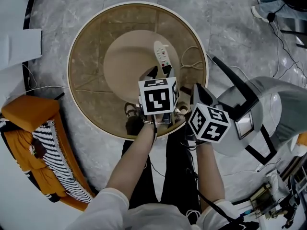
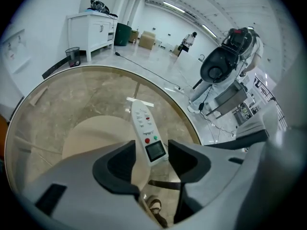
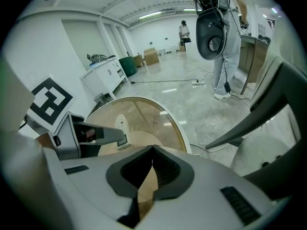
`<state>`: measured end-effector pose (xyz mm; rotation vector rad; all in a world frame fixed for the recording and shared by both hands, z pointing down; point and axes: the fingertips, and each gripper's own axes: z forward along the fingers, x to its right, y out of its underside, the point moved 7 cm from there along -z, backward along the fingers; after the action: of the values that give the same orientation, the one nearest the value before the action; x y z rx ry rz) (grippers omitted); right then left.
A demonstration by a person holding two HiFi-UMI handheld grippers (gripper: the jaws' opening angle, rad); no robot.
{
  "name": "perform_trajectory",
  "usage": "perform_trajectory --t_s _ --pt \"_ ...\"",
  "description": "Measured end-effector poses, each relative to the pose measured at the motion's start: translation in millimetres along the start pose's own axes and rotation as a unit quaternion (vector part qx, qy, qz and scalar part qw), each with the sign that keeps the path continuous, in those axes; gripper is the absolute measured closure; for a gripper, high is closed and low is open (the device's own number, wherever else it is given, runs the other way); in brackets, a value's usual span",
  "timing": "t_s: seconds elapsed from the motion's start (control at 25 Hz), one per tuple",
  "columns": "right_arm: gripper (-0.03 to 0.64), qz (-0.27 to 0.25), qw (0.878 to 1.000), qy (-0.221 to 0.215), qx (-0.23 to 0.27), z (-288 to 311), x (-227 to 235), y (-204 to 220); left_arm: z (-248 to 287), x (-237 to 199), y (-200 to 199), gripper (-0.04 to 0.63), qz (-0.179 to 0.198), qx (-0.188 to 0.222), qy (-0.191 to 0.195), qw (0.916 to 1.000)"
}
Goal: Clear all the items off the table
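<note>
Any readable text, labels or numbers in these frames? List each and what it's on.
No readable text anywhere.
White remote: button labels too small to read; its screen shows nothing legible.
Marker cubes: black-and-white square patterns only, no letters or digits.

White remote (image 2: 146, 128) between left gripper (image 2: 151, 148) jaws: red and green buttons, dark screen. Gripper grey, pads (image 2: 117, 166) black, cube (image 1: 158, 96) black-and-white squares. Table (image 1: 70, 66) under it: clear glass, tan rim, beige base. Floor (image 1: 230, 28) grey marble. Cushion (image 1: 60, 164), far left of it: black-white stripes.
</note>
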<state>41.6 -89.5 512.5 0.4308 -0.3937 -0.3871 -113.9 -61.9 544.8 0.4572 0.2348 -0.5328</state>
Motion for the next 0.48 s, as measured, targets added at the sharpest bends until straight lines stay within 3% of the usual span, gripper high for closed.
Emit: perform_trajectory --t_s 0.16,0.48 --pt "0.594 0.006 1.000 0.004 0.002 0 8 0 6 0 -4 0.367 -0.021 0.005 -0.012 0.9997" --pt "0.594 0.012 1.000 0.008 0.000 1 21 -2 21 5 -11 0.359 -0.024 0.014 -0.049 0.9984"
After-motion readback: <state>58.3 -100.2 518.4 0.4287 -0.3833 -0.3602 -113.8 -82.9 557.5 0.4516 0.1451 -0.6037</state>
